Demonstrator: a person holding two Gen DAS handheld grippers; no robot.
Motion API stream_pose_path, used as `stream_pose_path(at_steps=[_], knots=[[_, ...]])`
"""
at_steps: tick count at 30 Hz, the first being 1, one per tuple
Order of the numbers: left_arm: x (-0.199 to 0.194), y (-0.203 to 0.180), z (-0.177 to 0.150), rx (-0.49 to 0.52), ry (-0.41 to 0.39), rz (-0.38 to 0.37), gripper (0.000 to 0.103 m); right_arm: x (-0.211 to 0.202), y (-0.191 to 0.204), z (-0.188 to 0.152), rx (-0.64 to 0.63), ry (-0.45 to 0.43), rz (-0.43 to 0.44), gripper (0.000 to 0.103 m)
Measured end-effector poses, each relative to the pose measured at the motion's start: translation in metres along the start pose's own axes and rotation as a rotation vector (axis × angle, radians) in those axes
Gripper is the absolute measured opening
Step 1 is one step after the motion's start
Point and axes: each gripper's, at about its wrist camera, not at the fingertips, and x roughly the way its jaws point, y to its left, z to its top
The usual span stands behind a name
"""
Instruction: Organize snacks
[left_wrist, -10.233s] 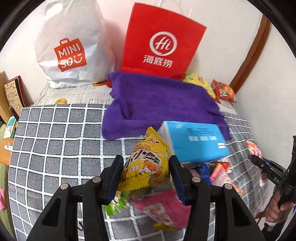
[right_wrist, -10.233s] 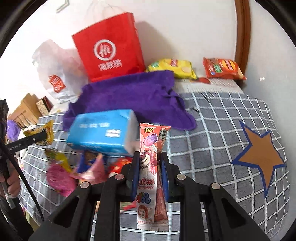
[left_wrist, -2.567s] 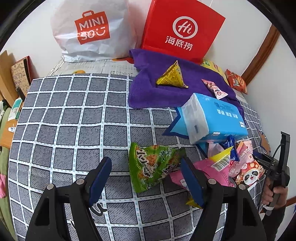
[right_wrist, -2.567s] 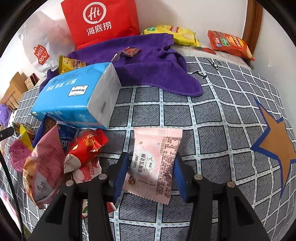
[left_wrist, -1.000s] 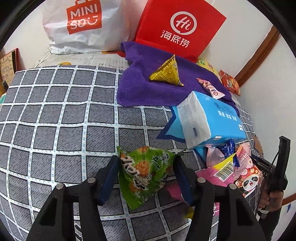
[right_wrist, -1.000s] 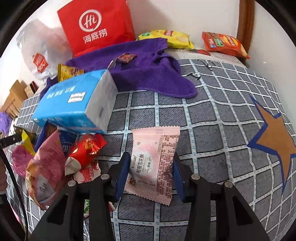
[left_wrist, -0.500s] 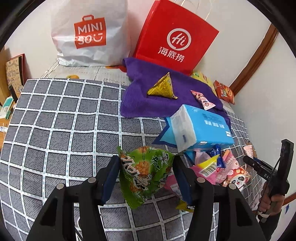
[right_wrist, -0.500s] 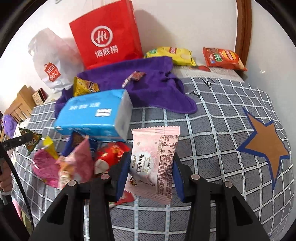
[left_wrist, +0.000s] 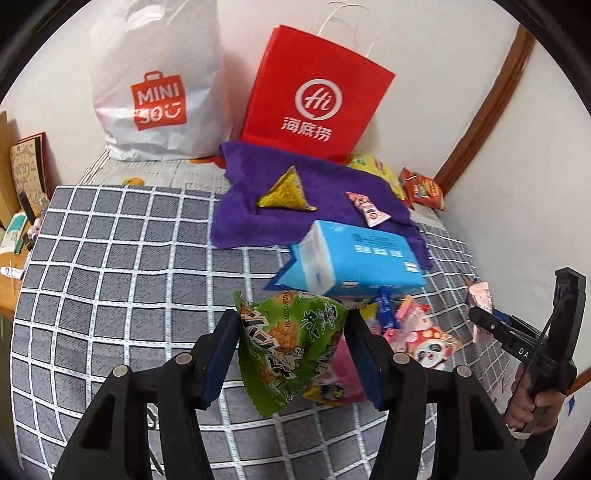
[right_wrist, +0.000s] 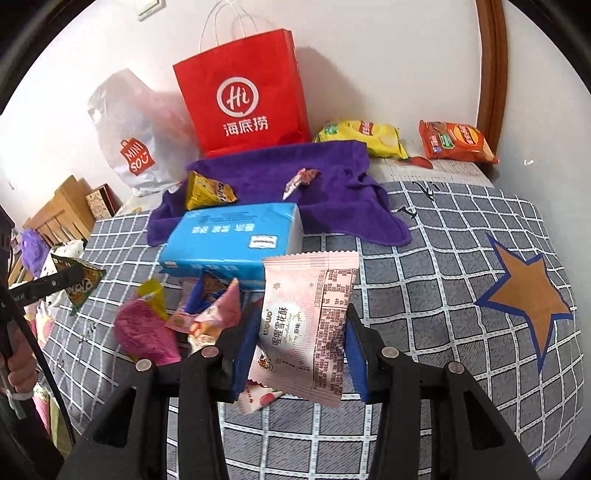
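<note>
Above the checked cloth (left_wrist: 110, 280) – green snack packet (left_wrist: 291, 343) clamped, left side bare

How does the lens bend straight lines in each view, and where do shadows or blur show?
Left wrist view: the grid cloth bows outward; black corners; blue tissue pack slightly smeared. Right wrist view: door frame curves; red bag shadows the wall.

The tissue pack (left_wrist: 354, 258) is covering the near edge of the purple towel (left_wrist: 325, 192) and the tops of the loose snacks (left_wrist: 417, 332) piled beneath it. The green packet (left_wrist: 291, 347) is hiding part of a pink packet (left_wrist: 343, 373). The red bag (right_wrist: 243, 88) is blocking much of the white bag (right_wrist: 136, 140). Small items at the far left (left_wrist: 18, 229) are lying too small to identify.
</note>
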Motion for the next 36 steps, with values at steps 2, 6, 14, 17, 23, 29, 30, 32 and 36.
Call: stream_pose_path(at_steps=[2, 6, 14, 17, 23, 29, 30, 32, 36], knots=[[-0.002, -0.01, 0.001, 0.012, -0.001, -0.01, 0.057, -0.005, 0.003, 0.002, -0.005, -0.009, 0.01, 0.044], [-0.005, -0.025, 0.003, 0.034, -0.008, -0.029, 0.057, -0.016, 0.011, 0.008, -0.019, -0.036, 0.022, 0.044], [-0.008, -0.054, 0.013, 0.073, -0.02, -0.053, 0.057, -0.029, 0.021, 0.022, -0.03, -0.072, 0.04, 0.044], [-0.008, -0.06, 0.019, 0.082, -0.024, -0.056, 0.057, -0.03, 0.023, 0.028, -0.034, -0.08, 0.041, 0.044], [-0.005, -0.067, 0.03, 0.087, -0.03, -0.062, 0.057, -0.029, 0.025, 0.04, -0.034, -0.092, 0.046, 0.044], [0.001, -0.071, 0.042, 0.095, -0.031, -0.068, 0.057, -0.024, 0.026, 0.053, -0.036, -0.097, 0.051, 0.044], [0.002, -0.072, 0.044, 0.097, -0.03, -0.069, 0.057, -0.023, 0.027, 0.055, -0.036, -0.098, 0.053, 0.044], [0.005, -0.072, 0.048, 0.102, -0.03, -0.067, 0.057, -0.02, 0.027, 0.059, -0.035, -0.1, 0.057, 0.044], [0.01, -0.072, 0.056, 0.103, -0.029, -0.068, 0.057, -0.014, 0.029, 0.067, -0.039, -0.096, 0.06, 0.044]])
